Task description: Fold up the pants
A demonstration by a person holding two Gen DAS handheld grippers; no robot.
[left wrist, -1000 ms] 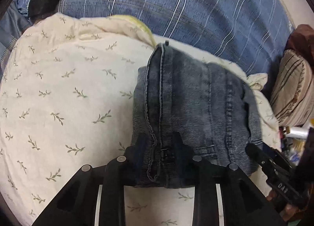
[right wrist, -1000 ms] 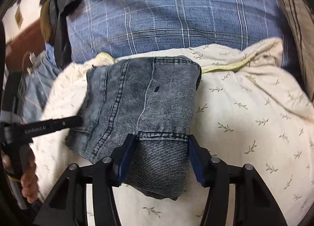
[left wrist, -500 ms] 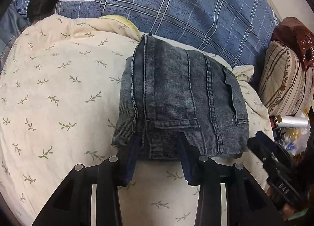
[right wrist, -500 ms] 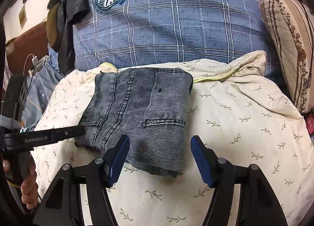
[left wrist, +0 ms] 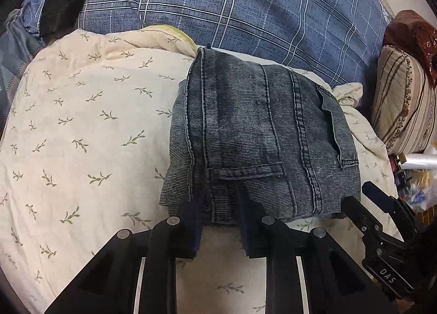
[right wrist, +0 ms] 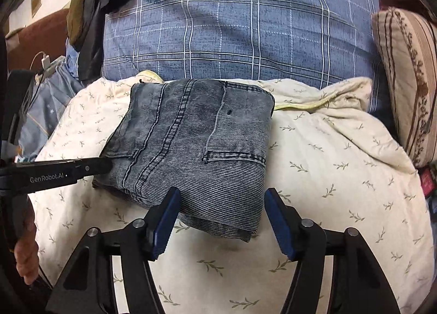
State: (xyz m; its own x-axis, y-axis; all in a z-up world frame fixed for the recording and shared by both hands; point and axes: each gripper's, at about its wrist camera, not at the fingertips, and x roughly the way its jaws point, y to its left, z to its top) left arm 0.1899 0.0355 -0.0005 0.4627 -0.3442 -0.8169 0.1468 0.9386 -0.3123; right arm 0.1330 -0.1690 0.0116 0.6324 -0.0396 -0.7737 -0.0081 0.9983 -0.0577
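Observation:
The grey-blue denim pants [left wrist: 259, 139] lie folded into a compact stack on a cream leaf-print blanket [left wrist: 82, 136]; they also show in the right wrist view [right wrist: 196, 144]. My left gripper [left wrist: 220, 215] is open, its pads either side of the stack's near edge without pinching it. My right gripper [right wrist: 221, 213] is wide open, its blue pads [right wrist: 166, 215] flanking the stack's near right corner. The left gripper's finger shows in the right wrist view [right wrist: 65, 169] at the stack's left edge.
A blue plaid pillow [right wrist: 240, 27] lies behind the blanket. A striped beige cushion [left wrist: 404, 106] stands at the right. Dark clothes [right wrist: 90, 0] and a charger cable [right wrist: 43, 62] sit at the far left. Clutter [left wrist: 418, 174] lies beyond the bed's right edge.
Both grippers let go of the pants and opened. Both drew back toward me, leaving the folded stack lying on the blanket.

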